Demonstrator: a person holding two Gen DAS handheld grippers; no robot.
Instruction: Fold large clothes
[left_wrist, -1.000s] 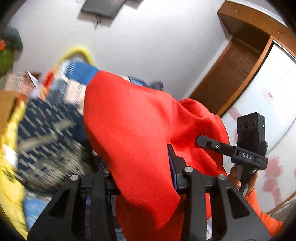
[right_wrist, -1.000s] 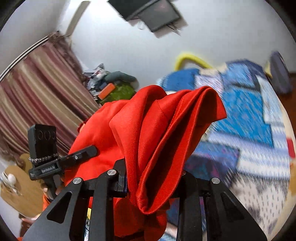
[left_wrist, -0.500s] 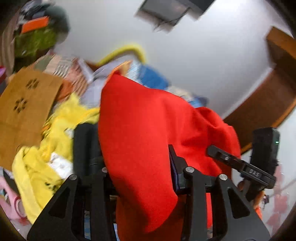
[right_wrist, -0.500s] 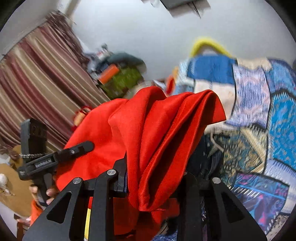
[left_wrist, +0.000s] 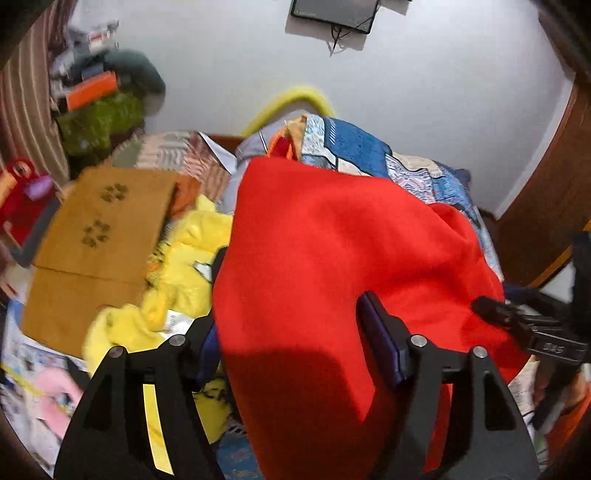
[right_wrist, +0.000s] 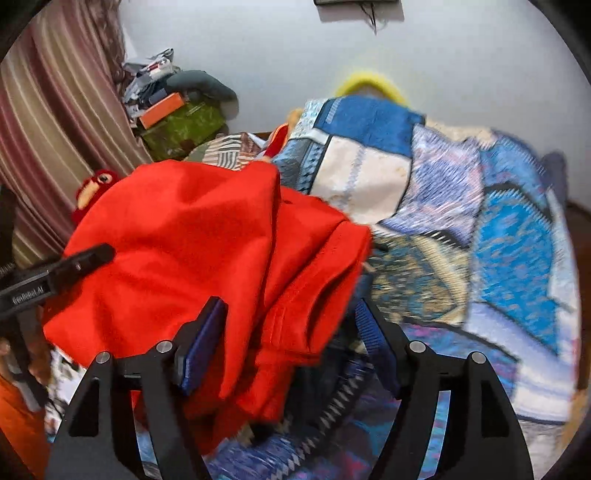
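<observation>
You have one red garment (left_wrist: 332, 258), plain and soft, bunched in loose folds over the bed. It spreads broadly on your left side and doubles into thick overlapping layers on your right (right_wrist: 207, 240).

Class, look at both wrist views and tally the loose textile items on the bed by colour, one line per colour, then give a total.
Red: 1, the large red fleece garment held by both grippers
Yellow: 1, the crumpled yellow garment
Tan: 1, the flat tan paw-print mat
Blue patchwork: 1, the blue patchwork quilt
Total: 4
</observation>
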